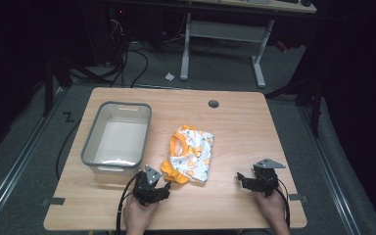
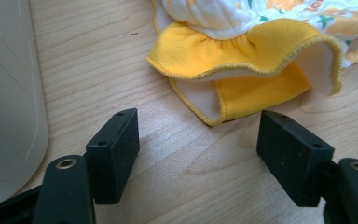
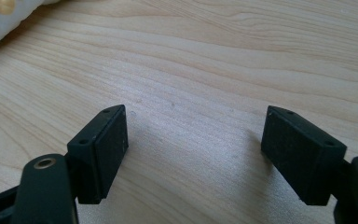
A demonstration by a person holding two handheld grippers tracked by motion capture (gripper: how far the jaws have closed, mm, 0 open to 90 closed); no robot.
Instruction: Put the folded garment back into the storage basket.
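**Both grippers low at the near edge, garment between them**

The left gripper (image 1: 162, 189) is held at the table's near edge with its jaws wide apart and nothing between them; in the left gripper view the yellow hem of the garment (image 2: 242, 60) is seen just beyond the tips, untouched. The right gripper (image 1: 245, 179) is held well apart to the right, jaws likewise spread over bare wood. In its own view only a corner of the garment is caught, cut off at the upper left. The print on the cloth is hard to make out.

The table (image 1: 245, 122) is of pale wood grain. A grey bin (image 1: 118, 134) is set left of the garment, near it. Beyond, a cabled floor and a second desk (image 1: 225, 29) are seen in a dark room.
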